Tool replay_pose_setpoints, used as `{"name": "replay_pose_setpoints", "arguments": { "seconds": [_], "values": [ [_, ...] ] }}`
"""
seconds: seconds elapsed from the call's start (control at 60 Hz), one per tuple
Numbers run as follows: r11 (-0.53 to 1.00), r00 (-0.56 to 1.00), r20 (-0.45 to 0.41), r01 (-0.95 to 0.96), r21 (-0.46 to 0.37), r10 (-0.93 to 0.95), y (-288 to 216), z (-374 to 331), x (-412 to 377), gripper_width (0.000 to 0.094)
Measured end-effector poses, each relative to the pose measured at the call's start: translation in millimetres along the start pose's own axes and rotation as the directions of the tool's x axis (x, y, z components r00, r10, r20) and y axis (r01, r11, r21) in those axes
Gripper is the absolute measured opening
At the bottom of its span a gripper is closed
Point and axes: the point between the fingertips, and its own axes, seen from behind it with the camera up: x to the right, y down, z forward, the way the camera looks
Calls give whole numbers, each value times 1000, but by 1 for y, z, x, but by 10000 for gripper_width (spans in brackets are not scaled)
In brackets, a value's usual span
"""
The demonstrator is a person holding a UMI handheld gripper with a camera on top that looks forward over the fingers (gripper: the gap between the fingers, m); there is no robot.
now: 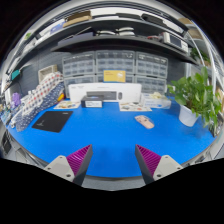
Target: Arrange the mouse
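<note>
A small beige mouse point(145, 121) lies on the blue table top point(110, 135), beyond my fingers and to the right. A black mouse pad point(52, 121) lies on the left of the table. My gripper point(112, 160) is open, with nothing between its magenta pads point(80, 158), and hangs over the table's near edge, well short of the mouse.
A white box point(99, 95) stands at the back of the table, with small items beside it. A potted plant point(195, 98) stands at the right. Racks of small things point(30, 100) stand at the left. Drawer cabinets point(112, 68) and shelves line the back wall.
</note>
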Motion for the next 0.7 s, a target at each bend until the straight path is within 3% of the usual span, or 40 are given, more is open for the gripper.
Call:
{"name": "replay_pose_setpoints", "arguments": {
  "seconds": [0.317, 0.7],
  "values": [
    [999, 992, -127, -27, -46, 21, -5, 95, 120, 859],
    [993, 995, -98, -15, -116, 4, -33, 222, 178, 820]
  ]
}}
